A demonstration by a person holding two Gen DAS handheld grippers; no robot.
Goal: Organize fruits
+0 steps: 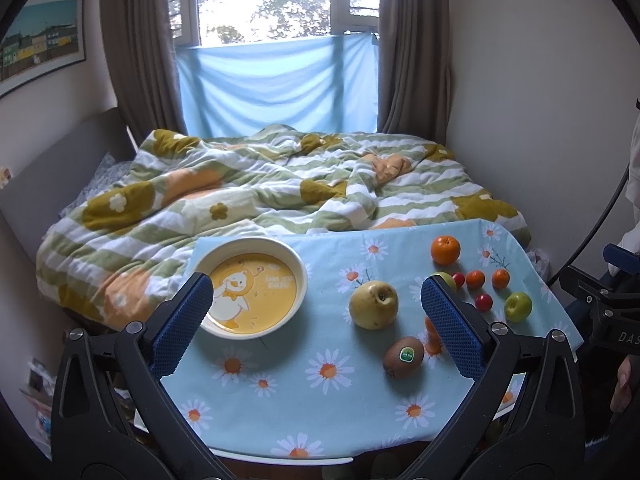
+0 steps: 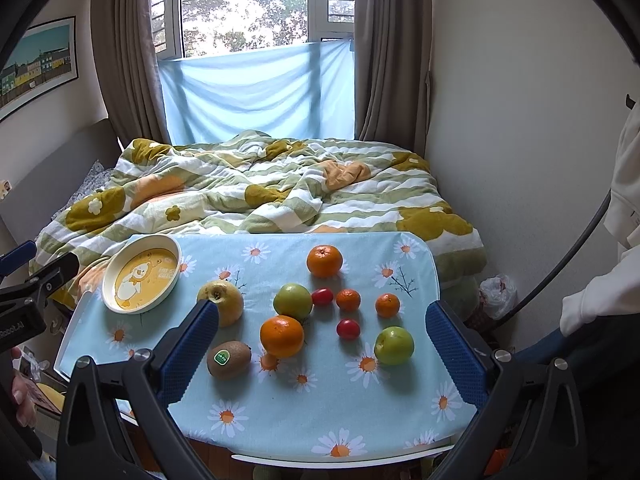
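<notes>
A cream bowl with a yellow duck bottom (image 1: 256, 286) (image 2: 141, 278) stands at the table's far left, with nothing in it. Fruit lies loose on the daisy cloth: a yellow pear (image 1: 374, 305) (image 2: 226, 300), a kiwi (image 1: 403, 356) (image 2: 229, 359), two large oranges (image 2: 282, 336) (image 2: 325, 261), two green apples (image 2: 394, 345) (image 2: 293, 302), small mandarins (image 2: 348, 299) and cherry tomatoes (image 2: 348, 328). My left gripper (image 1: 316, 320) is open and empty above the table's near left. My right gripper (image 2: 322, 344) is open and empty above the fruit.
The small table (image 2: 280, 412) with a light blue daisy cloth stands at the foot of a bed with a striped flowered quilt (image 2: 260, 188). A wall is close on the right. A plastic bag (image 2: 498, 290) lies on the floor at the right.
</notes>
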